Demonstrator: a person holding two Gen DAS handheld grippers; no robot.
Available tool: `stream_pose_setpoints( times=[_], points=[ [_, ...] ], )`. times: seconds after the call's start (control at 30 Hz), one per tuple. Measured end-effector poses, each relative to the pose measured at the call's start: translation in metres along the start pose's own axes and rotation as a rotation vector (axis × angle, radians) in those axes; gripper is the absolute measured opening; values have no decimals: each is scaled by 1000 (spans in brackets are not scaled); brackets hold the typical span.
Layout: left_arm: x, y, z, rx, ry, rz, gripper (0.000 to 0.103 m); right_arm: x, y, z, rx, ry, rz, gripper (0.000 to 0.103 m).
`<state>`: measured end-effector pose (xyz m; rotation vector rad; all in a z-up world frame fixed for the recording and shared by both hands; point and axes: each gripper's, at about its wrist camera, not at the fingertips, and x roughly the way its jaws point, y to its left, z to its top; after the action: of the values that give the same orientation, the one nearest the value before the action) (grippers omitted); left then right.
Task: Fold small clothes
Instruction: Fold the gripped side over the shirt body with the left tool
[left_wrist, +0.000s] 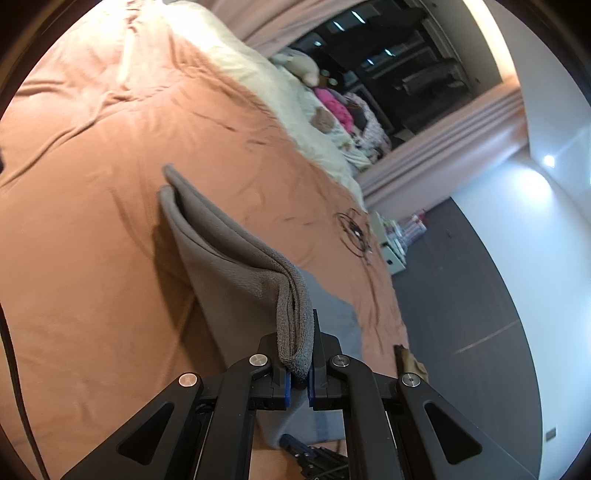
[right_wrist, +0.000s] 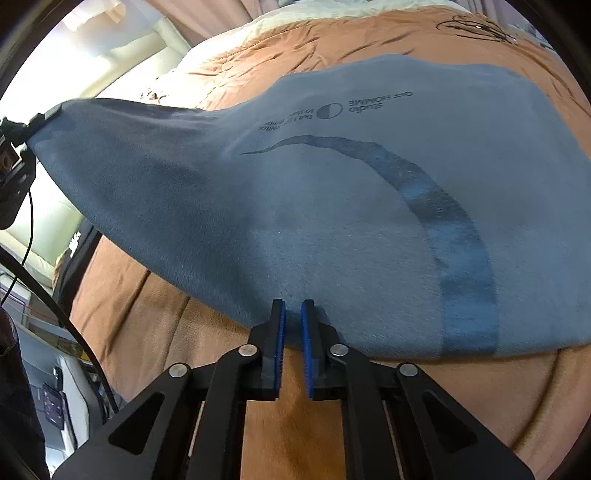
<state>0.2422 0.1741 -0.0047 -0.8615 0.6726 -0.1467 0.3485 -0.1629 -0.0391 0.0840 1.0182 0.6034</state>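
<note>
A blue-grey garment (right_wrist: 332, 206) with dark printed lettering and a curved stripe lies on an orange-brown bedspread (right_wrist: 147, 332). One side of it is raised off the bed. In the left wrist view the garment (left_wrist: 229, 258) hangs in a doubled fold, and my left gripper (left_wrist: 295, 332) is shut on its thick edge. That same gripper (right_wrist: 40, 118) shows at the far left of the right wrist view, holding the lifted corner. My right gripper (right_wrist: 293, 306) is low at the garment's near hem and shut on the edge of the cloth.
A cream blanket (left_wrist: 236, 62) covers the far side of the bed, with soft toys and a heap of clothes (left_wrist: 332, 107) beyond it. To the right are dark floor (left_wrist: 461, 295) and a small white drawer unit (left_wrist: 395, 243). Black cables (right_wrist: 48, 295) hang at the left.
</note>
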Motion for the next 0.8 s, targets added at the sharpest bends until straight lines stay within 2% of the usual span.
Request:
stream_pose_setpoints(
  times=[0.17, 0.27, 0.37, 0.4, 0.47, 0.5, 0.53, 0.7, 0.8],
  points=[
    [16, -39, 1, 44, 31, -56, 5, -38, -17, -3, 22, -61, 13, 5],
    [27, -62, -2, 75, 57, -82, 5, -59, -32, -3, 33, -99, -72, 5],
    [39, -85, -7, 107, 83, -104, 5, -77, -49, -3, 69, -131, -65, 6],
    [43, -93, -8, 119, 92, -110, 5, -84, -58, -3, 83, -139, -70, 10],
    [53, -106, -13, 142, 116, -126, 5, -94, -66, -6, 99, -158, -68, 32],
    [58, -113, -16, 154, 130, -132, 5, -99, -68, -8, 105, -172, -68, 54],
    [62, -119, -18, 164, 140, -136, 5, -106, -73, -10, 114, -197, -73, 62],
    [91, -143, -38, 209, 205, -160, 5, -132, -98, -24, 154, -253, -34, 62],
    [107, -155, -52, 226, 246, -173, 5, -142, -113, -34, 175, -267, -42, 62]
  ],
)
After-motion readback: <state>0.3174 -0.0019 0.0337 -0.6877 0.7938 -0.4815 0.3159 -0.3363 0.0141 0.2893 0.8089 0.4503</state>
